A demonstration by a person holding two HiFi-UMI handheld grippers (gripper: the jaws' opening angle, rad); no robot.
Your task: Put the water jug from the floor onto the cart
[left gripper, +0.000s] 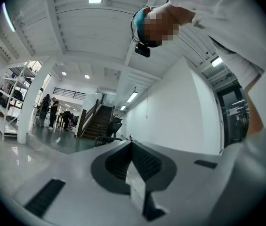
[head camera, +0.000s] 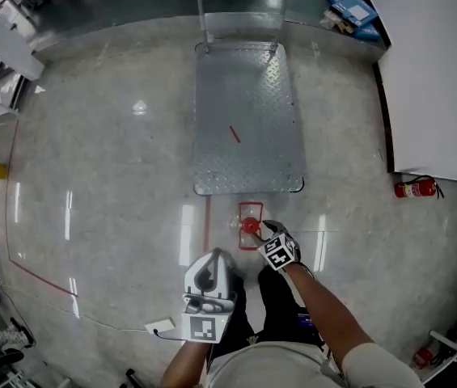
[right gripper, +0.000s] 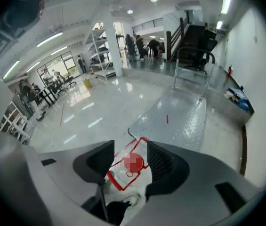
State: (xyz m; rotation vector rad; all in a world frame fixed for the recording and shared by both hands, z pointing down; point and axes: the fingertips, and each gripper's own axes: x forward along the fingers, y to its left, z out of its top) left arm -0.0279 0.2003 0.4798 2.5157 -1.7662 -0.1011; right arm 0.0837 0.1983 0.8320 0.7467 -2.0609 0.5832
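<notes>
Head view looks steeply down past the person's legs to the left hand-held gripper (head camera: 214, 257), nearest, its 2 jaws pressed together on nothing. Just beyond it, the right hand-held gripper (head camera: 267, 231) tilts down over the water jug (head camera: 250, 225). Its jaws are apart with the jug's red cap showing between them, and the pads are not gripping it. The jug stands on the floor (head camera: 115, 176) just short of the cart (head camera: 248, 120), whose checker-plate deck stretches away to its handle. A red fire extinguisher (head camera: 416, 187) lies by the white wall.
</notes>
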